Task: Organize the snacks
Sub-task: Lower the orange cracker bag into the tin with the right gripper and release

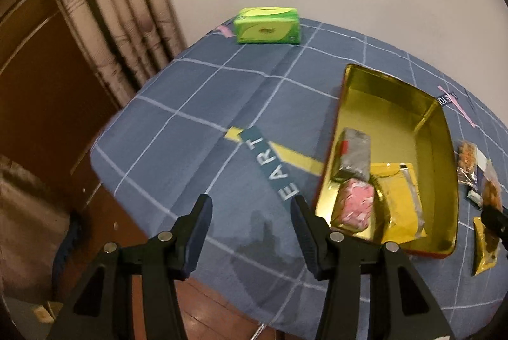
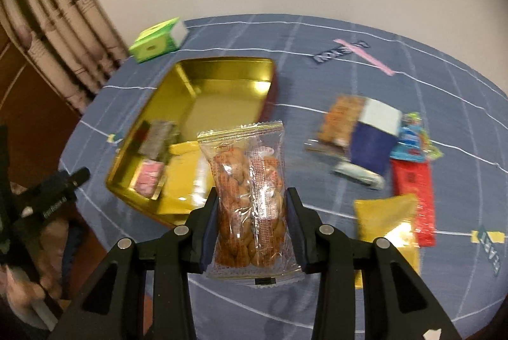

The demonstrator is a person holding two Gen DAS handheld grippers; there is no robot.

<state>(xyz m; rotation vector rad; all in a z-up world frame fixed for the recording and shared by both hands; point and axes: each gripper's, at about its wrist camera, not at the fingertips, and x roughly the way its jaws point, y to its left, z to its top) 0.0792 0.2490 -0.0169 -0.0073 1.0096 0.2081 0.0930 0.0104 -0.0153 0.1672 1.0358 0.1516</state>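
Right gripper [image 2: 252, 210] clamps a clear cracker pack [image 2: 249, 200] above the cloth, beside the gold tin [image 2: 222, 67]. Left gripper [image 1: 252, 213] hangs wide, holding nothing. Tin holds three packets.

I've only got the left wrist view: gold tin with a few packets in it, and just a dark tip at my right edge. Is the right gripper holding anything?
Observer: Yes. The right gripper is shut on a clear packet of brown twisted snacks, held upright.
Operator: What's still loose past the tin? I only see scraps.
Observer: A red packet lies beside a yellow packet, right of the tin.
Operator: Anything else out there?
Observer: A blue and white packet overlaps an orange snack bag.
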